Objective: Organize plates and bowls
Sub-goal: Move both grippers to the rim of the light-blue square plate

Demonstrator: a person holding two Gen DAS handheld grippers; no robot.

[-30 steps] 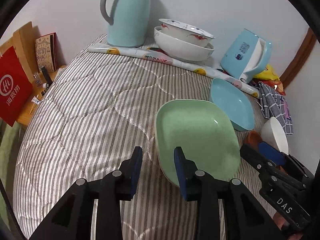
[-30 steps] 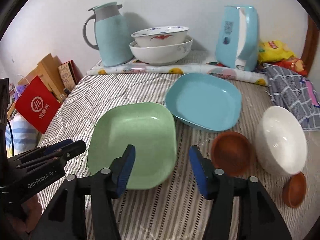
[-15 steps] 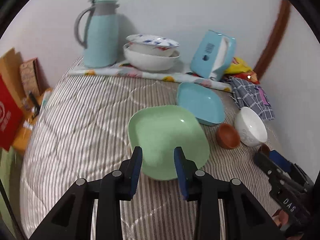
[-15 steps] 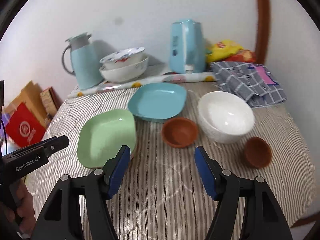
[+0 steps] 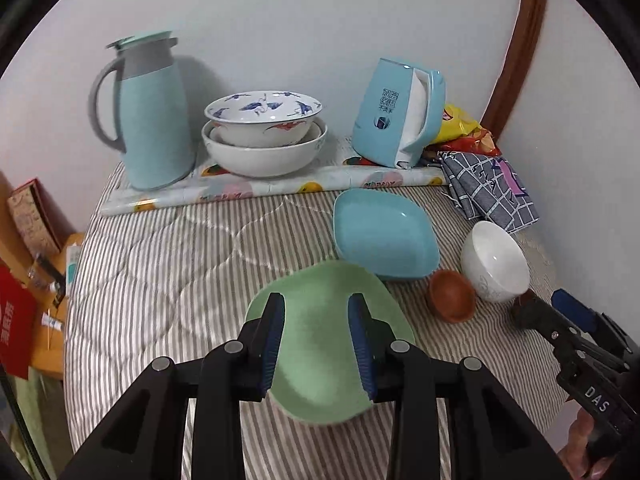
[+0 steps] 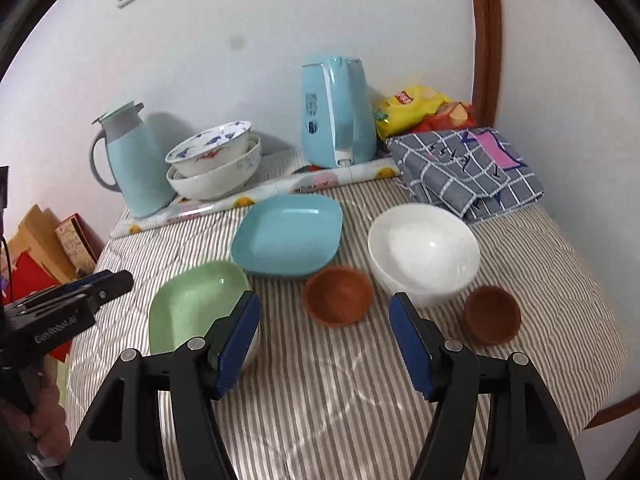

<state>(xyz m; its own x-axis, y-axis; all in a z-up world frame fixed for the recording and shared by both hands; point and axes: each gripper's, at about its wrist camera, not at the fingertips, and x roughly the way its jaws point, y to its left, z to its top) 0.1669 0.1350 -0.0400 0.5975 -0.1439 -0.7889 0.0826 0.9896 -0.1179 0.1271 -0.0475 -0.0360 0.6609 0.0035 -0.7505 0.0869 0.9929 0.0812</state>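
- Left wrist view: my left hand-held gripper is hovering narrow and empty over the green plate lying on the striped bed.
- My right hand-held gripper is hanging wide, gripping nothing.
- Farther off, the blue plate, white bowl and two brown bowls are sitting apart.

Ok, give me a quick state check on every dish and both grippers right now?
Green plate: flat on the bedspread, empty.
Blue plate: empty, overlapping the green plate's far corner.
White bowl: upright, empty.
Near brown bowl: upright, empty.
Far brown bowl: upright, tilted slightly.
Patterned bowl: nested in the large white bowl.
Left gripper: open, holding nothing.
Right gripper: open, holding nothing.
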